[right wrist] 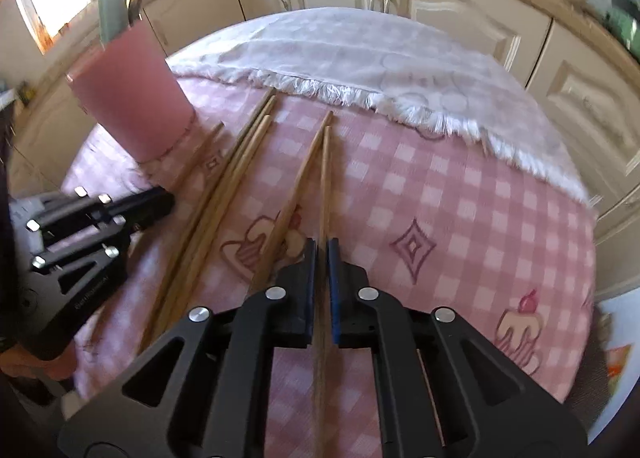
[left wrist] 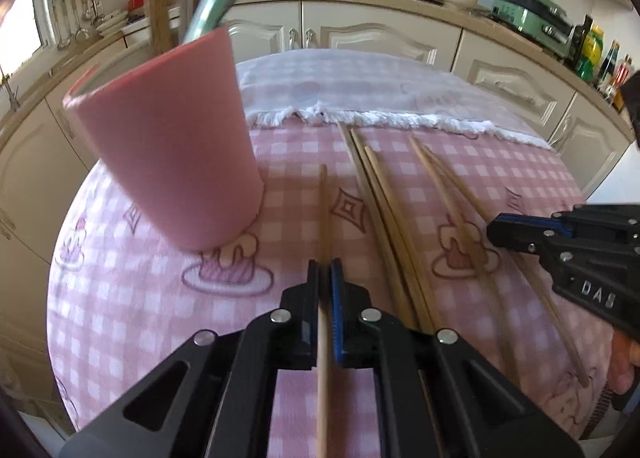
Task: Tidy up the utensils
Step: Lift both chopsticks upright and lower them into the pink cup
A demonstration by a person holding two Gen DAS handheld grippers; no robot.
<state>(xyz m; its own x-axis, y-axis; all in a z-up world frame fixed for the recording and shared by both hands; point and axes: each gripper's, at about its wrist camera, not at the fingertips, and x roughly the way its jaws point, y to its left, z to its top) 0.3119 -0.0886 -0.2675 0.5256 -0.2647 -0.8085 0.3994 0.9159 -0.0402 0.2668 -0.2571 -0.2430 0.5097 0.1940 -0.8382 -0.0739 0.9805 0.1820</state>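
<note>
Chopstick [left wrist: 323, 213] between left gripper [left wrist: 325, 278] pads

Pink-checked table [left wrist: 120, 298]: cup [left wrist: 168, 145], chopsticks [left wrist: 384, 209], cloth [left wrist: 360, 93].

Pink cup [left wrist: 168, 145], tan chopsticks [left wrist: 384, 209], pink-and-white checked tablecloth [left wrist: 500, 177], black tongs [left wrist: 325, 278].
</note>
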